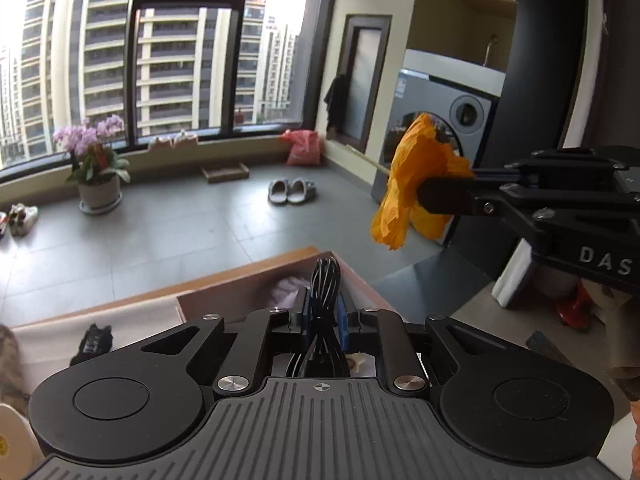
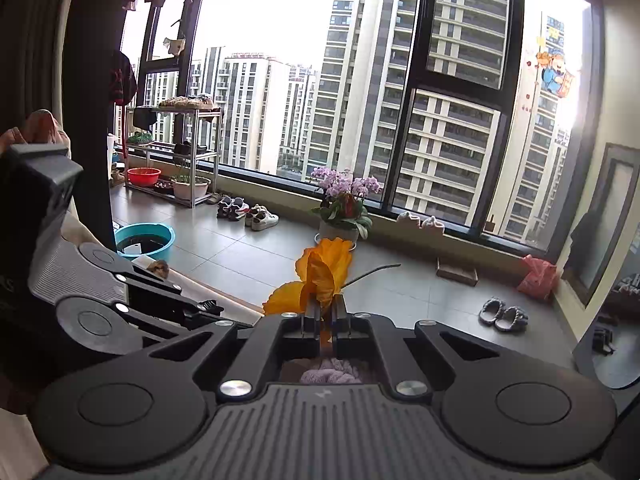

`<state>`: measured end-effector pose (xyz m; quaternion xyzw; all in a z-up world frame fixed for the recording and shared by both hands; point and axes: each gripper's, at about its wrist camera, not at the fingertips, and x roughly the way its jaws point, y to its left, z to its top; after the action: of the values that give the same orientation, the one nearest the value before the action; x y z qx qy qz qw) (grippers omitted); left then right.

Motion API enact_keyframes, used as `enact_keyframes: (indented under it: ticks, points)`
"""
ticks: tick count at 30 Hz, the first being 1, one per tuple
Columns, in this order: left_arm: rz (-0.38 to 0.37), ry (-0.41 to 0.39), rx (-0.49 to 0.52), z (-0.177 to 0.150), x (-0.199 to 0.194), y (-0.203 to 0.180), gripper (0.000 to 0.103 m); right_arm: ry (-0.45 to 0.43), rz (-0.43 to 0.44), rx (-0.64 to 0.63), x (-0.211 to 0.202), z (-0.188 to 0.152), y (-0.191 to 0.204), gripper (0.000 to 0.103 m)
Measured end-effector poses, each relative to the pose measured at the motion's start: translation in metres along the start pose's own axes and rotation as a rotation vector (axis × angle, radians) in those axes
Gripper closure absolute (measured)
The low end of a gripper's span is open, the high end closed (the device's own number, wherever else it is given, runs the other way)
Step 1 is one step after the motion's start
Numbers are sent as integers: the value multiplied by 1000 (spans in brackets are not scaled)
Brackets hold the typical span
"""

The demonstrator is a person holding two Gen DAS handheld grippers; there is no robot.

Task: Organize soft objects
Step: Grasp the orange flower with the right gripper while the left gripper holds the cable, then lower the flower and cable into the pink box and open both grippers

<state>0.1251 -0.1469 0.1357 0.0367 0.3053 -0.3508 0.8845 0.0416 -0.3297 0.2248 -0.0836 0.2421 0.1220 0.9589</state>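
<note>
Above the open wooden box (image 1: pixel 248 276), the left gripper (image 1: pixel 323 312) is clamped on a bundle of black cable (image 1: pixel 325 280), whose loops rise upright between the closed blue-padded fingers. At right in the left wrist view, the right gripper (image 1: pixel 436 196) enters side-on, its jaws closed on an orange fabric flower (image 1: pixel 416 180) held in mid-air, well above the box and in front of a washing machine (image 1: pixel 456 108). Seen from the right wrist, the same gripper (image 2: pixel 326 312) pinches the flower (image 2: pixel 316 276) at its base, petals spreading upward and a thin dark stem (image 2: pixel 372 272) projecting to the right. A pale purple soft item (image 1: pixel 290 288) lies inside the box, directly beneath the right gripper (image 2: pixel 332 372). Background: potted orchid (image 1: pixel 94 152), grey slippers (image 1: pixel 290 191), tiled floor (image 1: pixel 160 232), window (image 1: pixel 160 52).
</note>
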Motion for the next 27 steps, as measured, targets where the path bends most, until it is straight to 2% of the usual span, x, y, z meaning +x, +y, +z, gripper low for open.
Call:
enact_keyframes:
  ticks: [6, 14, 18, 21, 24, 27]
  points:
    - [-15, 86, -32, -18, 27, 15, 87, 78, 75, 46, 23, -24, -4, 98]
    - [-27, 173, -31, -31, 54, 28, 86, 230, 107, 114, 67, -61, -9, 98]
    - [-70, 247, -120, -34, 59, 34, 86, 306, 118, 145, 90, -76, -11, 98]
    - [-105, 192, -162, -35, 46, 40, 86, 346, 132, 150, 98, -85, -7, 98]
    - [-90, 92, -153, -32, 24, 42, 86, 395, 146, 155, 106, -97, 1, 98]
    - [-68, 32, -149, -31, 8, 42, 86, 462, 163, 162, 119, -107, 7, 98]
